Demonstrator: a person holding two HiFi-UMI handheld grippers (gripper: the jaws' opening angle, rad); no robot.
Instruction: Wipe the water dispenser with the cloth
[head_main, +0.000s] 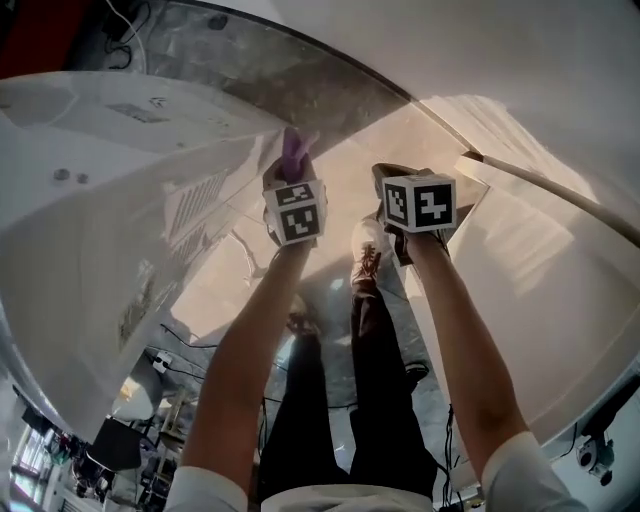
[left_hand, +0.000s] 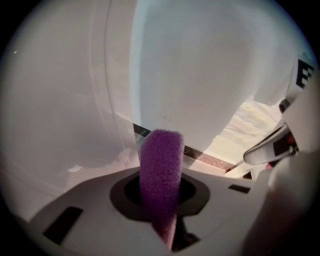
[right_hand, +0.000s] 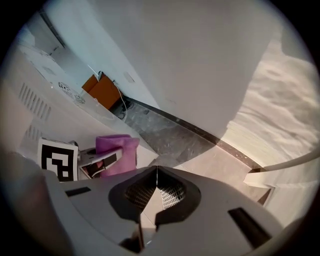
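The white dispenser (head_main: 90, 200) is filling the head view from 8 to 11 o'clock. Just at 3 o'clock of its side, the left gripper (head_main: 292, 172) is holding the purple cloth (head_main: 295, 150). In the left gripper view its fingers (left_hand: 95, 200) are pinching the cloth (left_hand: 161, 170), which is standing up toward 12 o'clock in front of a white surface. I cannot tell if the cloth is touching it. At 3 o'clock of the left gripper, near it, the right gripper (head_main: 400, 190) is hanging above the floor (head_main: 400, 125). Its fingers (right_hand: 200, 210) are pressing together at the tips with nothing between them. The wall (right_hand: 200, 50) is rising from 12 to 3 o'clock.
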